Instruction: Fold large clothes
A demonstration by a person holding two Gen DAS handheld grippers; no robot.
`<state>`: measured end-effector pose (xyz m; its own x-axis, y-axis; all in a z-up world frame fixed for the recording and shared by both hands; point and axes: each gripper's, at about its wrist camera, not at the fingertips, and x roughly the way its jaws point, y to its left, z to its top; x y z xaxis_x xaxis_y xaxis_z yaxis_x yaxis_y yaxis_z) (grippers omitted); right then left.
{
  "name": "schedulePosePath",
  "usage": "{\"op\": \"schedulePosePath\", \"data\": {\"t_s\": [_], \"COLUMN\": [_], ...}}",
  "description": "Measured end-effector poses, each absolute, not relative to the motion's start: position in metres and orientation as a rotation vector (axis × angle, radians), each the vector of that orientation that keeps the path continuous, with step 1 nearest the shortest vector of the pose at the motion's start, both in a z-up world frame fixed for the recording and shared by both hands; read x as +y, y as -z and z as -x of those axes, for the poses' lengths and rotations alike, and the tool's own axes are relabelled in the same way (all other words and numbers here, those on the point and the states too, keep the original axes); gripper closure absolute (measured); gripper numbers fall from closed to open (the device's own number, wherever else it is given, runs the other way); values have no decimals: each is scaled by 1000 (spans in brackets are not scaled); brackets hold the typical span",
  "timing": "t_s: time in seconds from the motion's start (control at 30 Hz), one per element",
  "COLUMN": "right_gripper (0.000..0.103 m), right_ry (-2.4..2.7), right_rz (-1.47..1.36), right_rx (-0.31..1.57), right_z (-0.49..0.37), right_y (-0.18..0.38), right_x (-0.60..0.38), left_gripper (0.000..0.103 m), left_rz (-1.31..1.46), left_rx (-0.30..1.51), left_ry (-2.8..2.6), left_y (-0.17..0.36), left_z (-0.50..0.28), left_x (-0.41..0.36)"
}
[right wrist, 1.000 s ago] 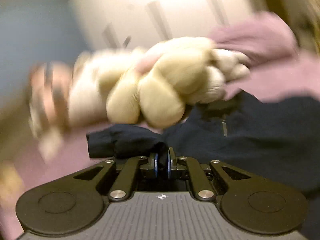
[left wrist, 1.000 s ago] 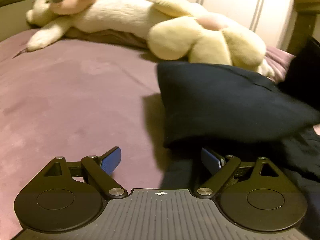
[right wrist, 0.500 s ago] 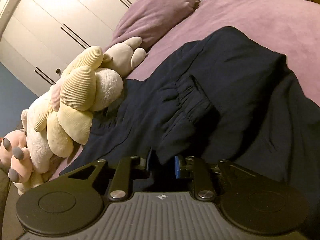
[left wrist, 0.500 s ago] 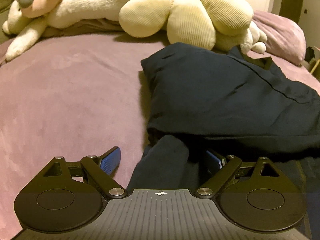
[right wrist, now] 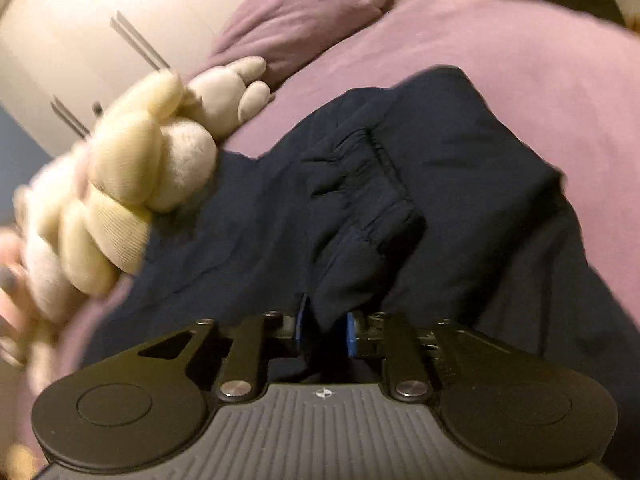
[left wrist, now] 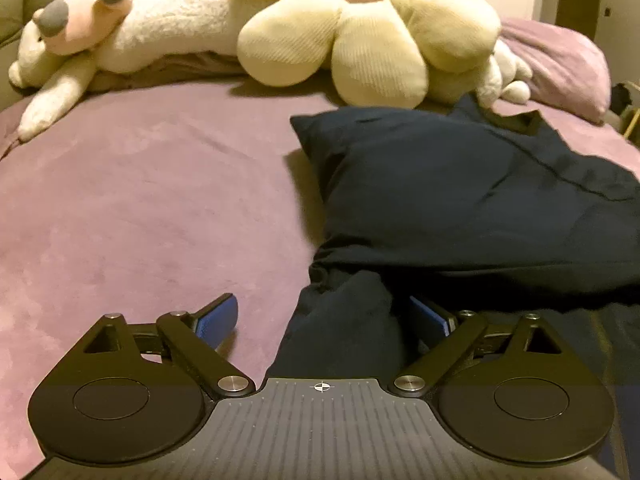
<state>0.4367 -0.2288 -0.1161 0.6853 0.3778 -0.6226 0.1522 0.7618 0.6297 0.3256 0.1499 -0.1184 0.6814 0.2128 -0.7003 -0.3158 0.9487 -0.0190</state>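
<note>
Right wrist view: the right gripper (right wrist: pixel 323 330) has let its jaws part since half a second ago, and the dark navy garment (right wrist: pixel 400 208) hangs loose between them, so the fold-over looks delivered and released. Left wrist view shows the left gripper (left wrist: pixel 323 320) unchanged, jaws spread wide astride a sleeve-like end of the garment, which lies on the purple bed (left wrist: pixel 140 200). Count: one garment, two grippers, one flower plush (left wrist: pixel 372 44), one white plush animal (left wrist: pixel 160 28), one purple pillow (left wrist: pixel 560 64).
</note>
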Motion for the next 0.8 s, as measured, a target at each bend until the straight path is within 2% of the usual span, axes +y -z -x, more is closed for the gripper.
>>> {"op": "schedulePosePath", "data": {"t_s": [0.03, 0.13, 0.37, 0.47, 0.53, 0.6, 0.8], "right_gripper": [65, 49, 48, 54, 71, 79, 82], "right_ry": [-142, -161, -144, -80, -58, -56, -55], "right_rz": [-756, -862, -1087, -1092, -1084, -1046, -1024], "right_rx": [797, 753, 760, 788, 813, 830, 858], "right_z": [-428, -397, -390, -410, -422, -434, -458], "right_y": [115, 116, 141, 142, 143, 144, 152], "right_x": [-237, -257, -273, -266, -263, -260, -258], "left_gripper": [7, 7, 10, 15, 15, 14, 14], "left_rz": [164, 265, 376, 367, 320, 262, 234], "left_rx": [753, 715, 765, 821, 819, 822, 846], "left_ry": [-282, -213, -77, -102, -111, -114, -135], "left_y": [114, 99, 109, 123, 127, 130, 141], "left_z": [-320, -309, -338, -360, -373, -384, -406], "left_x": [151, 148, 121, 116, 111, 107, 113]}}
